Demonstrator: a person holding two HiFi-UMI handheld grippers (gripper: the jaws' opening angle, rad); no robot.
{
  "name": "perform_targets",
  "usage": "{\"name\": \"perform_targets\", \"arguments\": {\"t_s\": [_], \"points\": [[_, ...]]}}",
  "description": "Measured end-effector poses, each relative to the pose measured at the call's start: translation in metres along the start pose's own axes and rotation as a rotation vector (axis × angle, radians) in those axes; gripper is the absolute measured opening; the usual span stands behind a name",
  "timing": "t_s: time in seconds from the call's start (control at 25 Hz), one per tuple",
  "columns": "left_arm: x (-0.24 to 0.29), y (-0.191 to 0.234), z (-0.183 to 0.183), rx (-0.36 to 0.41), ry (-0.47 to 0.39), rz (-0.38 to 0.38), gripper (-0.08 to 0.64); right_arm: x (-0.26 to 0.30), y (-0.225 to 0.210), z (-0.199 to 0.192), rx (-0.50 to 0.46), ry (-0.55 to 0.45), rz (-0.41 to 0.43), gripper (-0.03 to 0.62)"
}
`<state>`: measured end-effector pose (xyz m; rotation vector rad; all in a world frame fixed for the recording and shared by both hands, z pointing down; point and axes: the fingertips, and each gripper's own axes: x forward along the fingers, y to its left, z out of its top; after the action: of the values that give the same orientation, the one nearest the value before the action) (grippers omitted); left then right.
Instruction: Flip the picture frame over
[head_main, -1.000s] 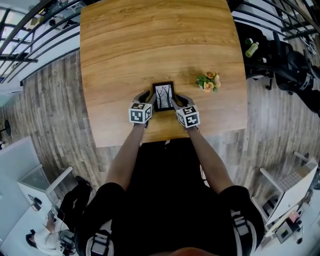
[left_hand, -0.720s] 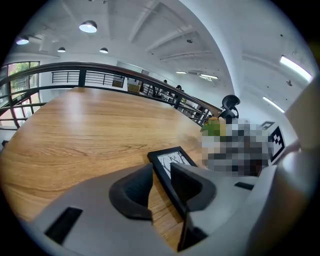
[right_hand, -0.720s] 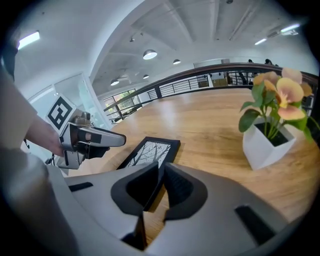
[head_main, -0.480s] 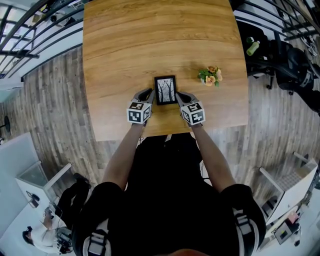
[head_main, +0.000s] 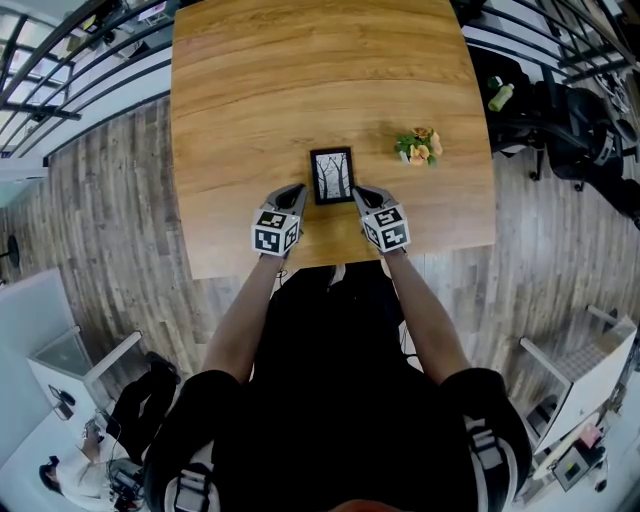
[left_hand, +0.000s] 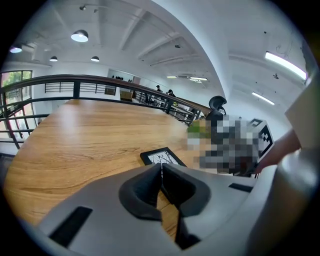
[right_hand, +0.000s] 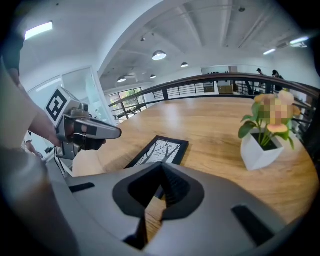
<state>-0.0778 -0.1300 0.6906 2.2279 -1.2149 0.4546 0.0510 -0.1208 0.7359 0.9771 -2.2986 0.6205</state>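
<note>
A black picture frame (head_main: 332, 176) lies flat on the wooden table (head_main: 260, 90), its tree picture facing up. It also shows in the left gripper view as the frame (left_hand: 161, 157) and in the right gripper view as the frame (right_hand: 161, 150). My left gripper (head_main: 297, 190) hovers just left of the frame's near corner, jaws shut with nothing between them. My right gripper (head_main: 357, 191) sits just right of the near corner, also shut and holding nothing. Neither gripper touches the frame.
A small white pot with flowers (head_main: 418, 147) stands on the table to the right of the frame, seen closer as the pot (right_hand: 262, 145). The table's near edge (head_main: 330, 262) lies just behind both grippers. Railings and wood-plank floor surround the table.
Both grippers let go of the frame's sides, shut their jaws and drew back slightly toward me. The frame now lies free on the table.
</note>
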Motion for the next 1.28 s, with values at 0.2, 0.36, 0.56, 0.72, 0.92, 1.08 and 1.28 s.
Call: {"name": "perform_targets", "arguments": {"t_s": [0.2,0.36,0.56,0.72,0.92,1.08,1.28], "points": [[-0.012,-0.004,-0.001,0.016,-0.021,-0.001,0.023,-0.009,0.004,0.006,-0.043,-0.025,-0.013,0.008],[-0.019,-0.009,-0.003,0.032,-0.022,-0.008,0.021,-0.016,0.006,0.004,-0.055,-0.032,-0.019,0.008],[-0.024,-0.007,-0.007,0.028,-0.016,0.015,0.021,-0.026,0.003,0.000,-0.057,-0.033,-0.018,0.008],[-0.027,-0.018,-0.011,0.020,-0.018,0.034,0.021,-0.037,-0.001,-0.007,-0.071,-0.028,-0.006,0.008],[-0.035,-0.031,-0.013,0.004,-0.036,0.070,0.021,-0.050,0.000,-0.009,-0.091,-0.034,0.019,0.008],[-0.046,-0.043,-0.019,-0.019,-0.045,0.100,0.021,-0.064,0.004,-0.016,-0.113,-0.030,0.040,0.008],[-0.062,-0.055,-0.027,-0.028,-0.050,0.126,0.021,-0.079,0.008,-0.025,-0.120,-0.029,0.048,0.008]]}}
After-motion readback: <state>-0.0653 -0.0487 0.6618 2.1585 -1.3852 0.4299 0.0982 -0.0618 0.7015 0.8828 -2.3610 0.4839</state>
